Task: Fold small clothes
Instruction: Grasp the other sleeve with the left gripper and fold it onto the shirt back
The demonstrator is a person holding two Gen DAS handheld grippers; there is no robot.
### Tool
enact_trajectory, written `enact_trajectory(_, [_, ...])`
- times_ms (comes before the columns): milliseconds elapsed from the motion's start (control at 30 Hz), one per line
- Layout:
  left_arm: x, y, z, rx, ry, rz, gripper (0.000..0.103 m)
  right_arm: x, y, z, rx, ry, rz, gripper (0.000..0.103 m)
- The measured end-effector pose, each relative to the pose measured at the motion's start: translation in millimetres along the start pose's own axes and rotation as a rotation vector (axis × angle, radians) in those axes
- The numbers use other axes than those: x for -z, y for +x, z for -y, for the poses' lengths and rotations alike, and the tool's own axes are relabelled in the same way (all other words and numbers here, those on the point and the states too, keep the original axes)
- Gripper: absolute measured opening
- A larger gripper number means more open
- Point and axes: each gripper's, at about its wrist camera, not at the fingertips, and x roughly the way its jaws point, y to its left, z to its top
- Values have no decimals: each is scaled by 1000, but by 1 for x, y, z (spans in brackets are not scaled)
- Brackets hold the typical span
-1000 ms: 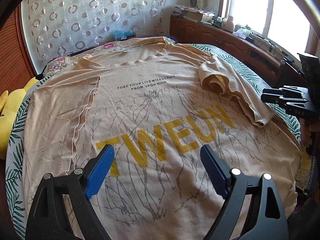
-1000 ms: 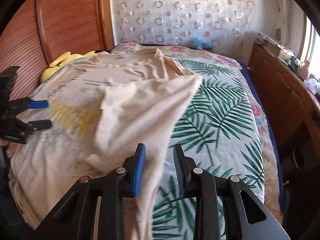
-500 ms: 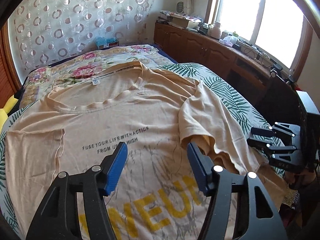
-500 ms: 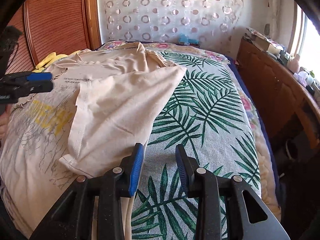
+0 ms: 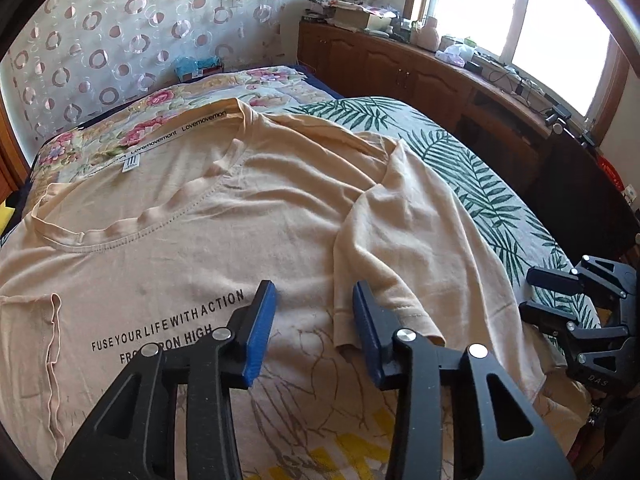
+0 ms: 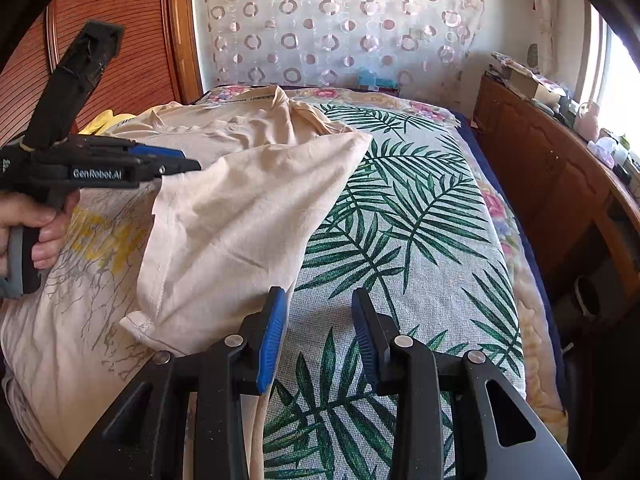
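Note:
A beige T-shirt (image 5: 208, 240) with black text and yellow letters lies front up on the bed, collar at the far end. Its right sleeve (image 5: 404, 240) is folded inward over the body; it also shows in the right wrist view (image 6: 240, 216). My left gripper (image 5: 314, 332) is open and empty above the chest, its right finger at the sleeve's hem. My right gripper (image 6: 318, 336) is open and empty over the bedspread just right of the sleeve edge. It shows at the right in the left wrist view (image 5: 576, 312); the left gripper shows in the right wrist view (image 6: 160, 164).
The bed has a palm-leaf cover (image 6: 408, 216) and a floral blanket (image 5: 168, 100) at the head. A wooden cabinet (image 5: 440, 76) with clutter runs along the right under the window. A wooden headboard (image 6: 132, 40) and a yellow item (image 6: 100, 120) are at the left.
My left gripper has moved forward from the shirt's hem to its chest and narrowed its opening. My right gripper has opened a little and drawn right, off the sleeve onto the bedspread.

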Motion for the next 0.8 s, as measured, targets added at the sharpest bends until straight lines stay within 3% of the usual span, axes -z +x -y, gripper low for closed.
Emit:
enact_trajectory(500, [9,-6,22,44,63,-4,37,0,0,1,-1,0,0,36])
enact_trajectory(633, [11,-7,29,56,87,-2,23,0,0,1,-1,0,0,36])
enact_trajectory(700, [10,-8,29,64,79,1,2,0,0,1,-1,0,0,36])
enact_trajectory(800, [8,-17,29,33,94,27,3,0,0,1,-1,0,0,36])
